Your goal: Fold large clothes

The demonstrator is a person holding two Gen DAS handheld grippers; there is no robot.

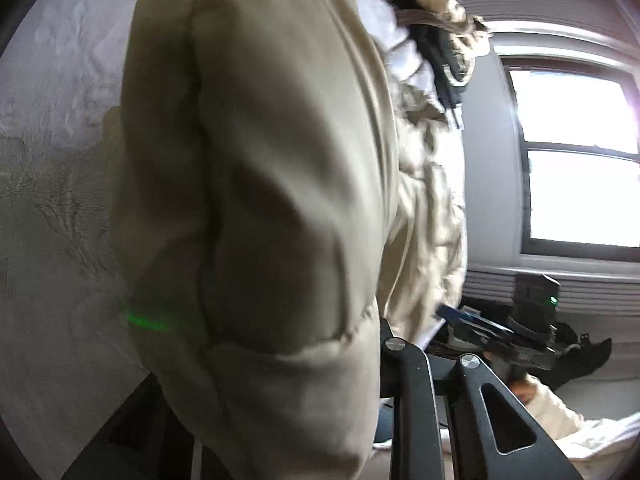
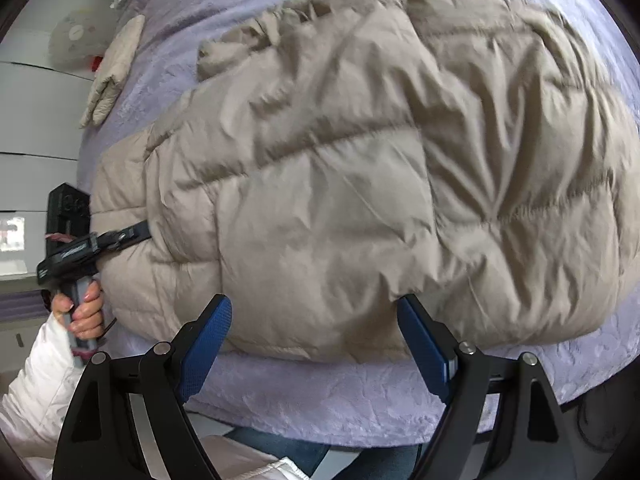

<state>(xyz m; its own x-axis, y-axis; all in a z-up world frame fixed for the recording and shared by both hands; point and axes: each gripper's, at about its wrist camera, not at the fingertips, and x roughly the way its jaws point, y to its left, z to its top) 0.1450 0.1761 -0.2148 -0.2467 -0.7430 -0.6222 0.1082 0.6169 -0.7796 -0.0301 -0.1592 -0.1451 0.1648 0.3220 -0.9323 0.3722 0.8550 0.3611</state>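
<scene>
A beige quilted puffer jacket (image 2: 340, 168) lies spread on a lavender bed cover (image 2: 340, 396). My right gripper (image 2: 316, 340) is open, its blue pads (image 2: 208, 344) apart just above the jacket's near hem, holding nothing. My left gripper (image 2: 138, 232) shows in the right wrist view at the jacket's left edge, its black fingers pressed into the fabric and shut on it. In the left wrist view the jacket (image 1: 256, 208) bulges right in front of the lens and hides the fingertips; the right gripper (image 1: 472, 320) shows beyond it, lower right.
A small beige padded piece (image 2: 114, 68) lies on the bed cover at the far left. A white wall and a grey disc-shaped object (image 2: 74, 36) are beyond the bed. A bright window (image 1: 580, 160) is on the right in the left wrist view.
</scene>
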